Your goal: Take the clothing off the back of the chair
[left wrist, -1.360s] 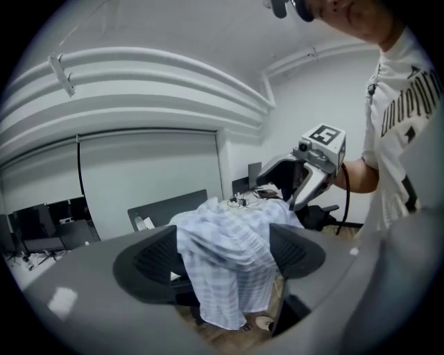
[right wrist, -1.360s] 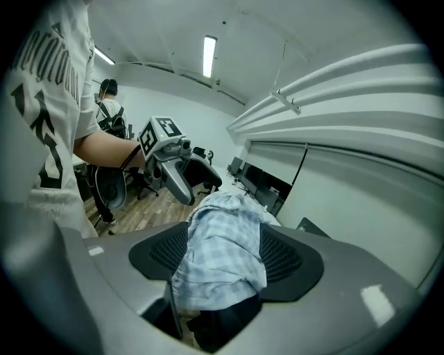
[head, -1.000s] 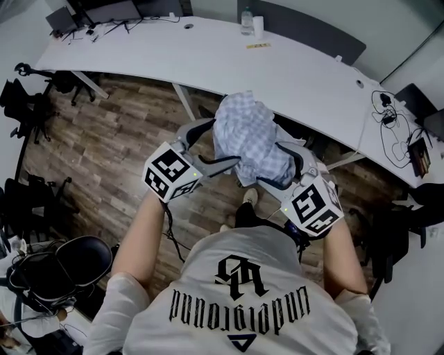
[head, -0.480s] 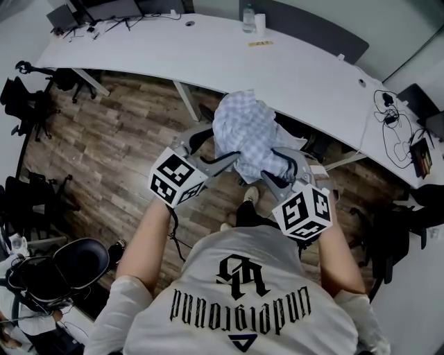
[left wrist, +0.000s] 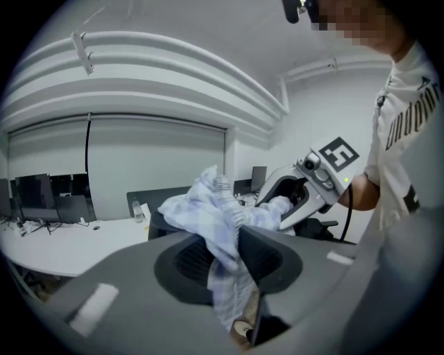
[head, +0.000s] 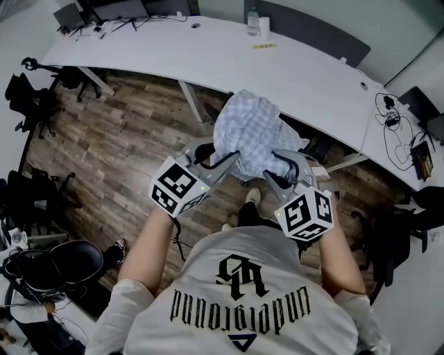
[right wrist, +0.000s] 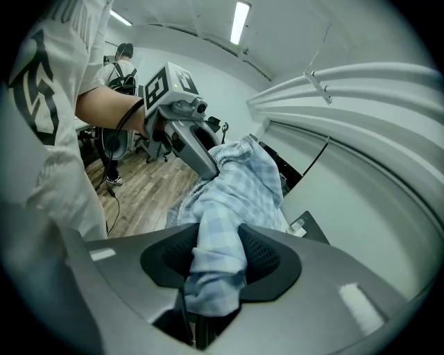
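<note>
A light blue checked shirt [head: 248, 133] hangs bunched over the back of a dark office chair [head: 313, 145], which it mostly hides. My left gripper [head: 223, 158] is at the shirt's left side. Its jaws are closing, with a fold of the shirt [left wrist: 220, 229] pinched between them. At the shirt's right side, my right gripper [head: 277, 165] is also closing, and the cloth [right wrist: 218, 243] fills the gap between its jaws. The right gripper [left wrist: 305, 194] shows across the shirt in the left gripper view. In the right gripper view the left gripper [right wrist: 186, 139] shows likewise.
A long curved white desk [head: 208, 59] runs just behind the chair, with a bottle [head: 252, 21] and cables [head: 390, 128] on it. Black office chairs stand at the left [head: 31, 104] and lower left [head: 76, 260] on the wood floor.
Both grippers have closed in from wide open onto the sides of the shirt. The left one has shifted right toward the cloth, and the shirt has bunched up between them.
</note>
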Motion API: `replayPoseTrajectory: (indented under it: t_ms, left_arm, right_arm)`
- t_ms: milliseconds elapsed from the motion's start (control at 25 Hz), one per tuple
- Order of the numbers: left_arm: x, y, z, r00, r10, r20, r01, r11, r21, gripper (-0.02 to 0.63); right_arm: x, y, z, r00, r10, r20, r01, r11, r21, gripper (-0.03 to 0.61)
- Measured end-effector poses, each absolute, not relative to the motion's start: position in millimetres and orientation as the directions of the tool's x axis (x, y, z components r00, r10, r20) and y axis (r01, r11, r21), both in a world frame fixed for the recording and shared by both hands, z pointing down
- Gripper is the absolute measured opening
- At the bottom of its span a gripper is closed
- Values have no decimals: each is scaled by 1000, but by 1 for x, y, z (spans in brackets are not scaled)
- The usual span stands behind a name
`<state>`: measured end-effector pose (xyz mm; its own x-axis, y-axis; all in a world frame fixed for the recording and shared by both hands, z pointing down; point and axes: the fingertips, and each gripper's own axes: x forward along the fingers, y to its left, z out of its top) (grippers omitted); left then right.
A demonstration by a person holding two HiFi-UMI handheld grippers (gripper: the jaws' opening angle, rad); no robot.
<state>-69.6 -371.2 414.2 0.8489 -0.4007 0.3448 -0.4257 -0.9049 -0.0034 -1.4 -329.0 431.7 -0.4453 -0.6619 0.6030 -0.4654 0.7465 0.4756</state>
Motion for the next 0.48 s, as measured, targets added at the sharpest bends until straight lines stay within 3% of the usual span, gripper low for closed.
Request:
replayPoseTrajectory:
  t_ms: [120,280,480]
  left_arm:
    - [-70,-355,401,865,-385,321,-403,-915,-13,149]
    - [-76,-339,383,881,-381,281,-396,-918,-6,147]
    - [-81,-322,363,888,-395,236,-401,-916,-22,147]
  right_arm:
    - [-5,-322,424,-440,-679,587,-471,732,493,145]
    - [-9,-313,408,-462,-708,535,-510,705,493,52]
    - [-12,-296,388,-488,-733,473,-535,680,501,49]
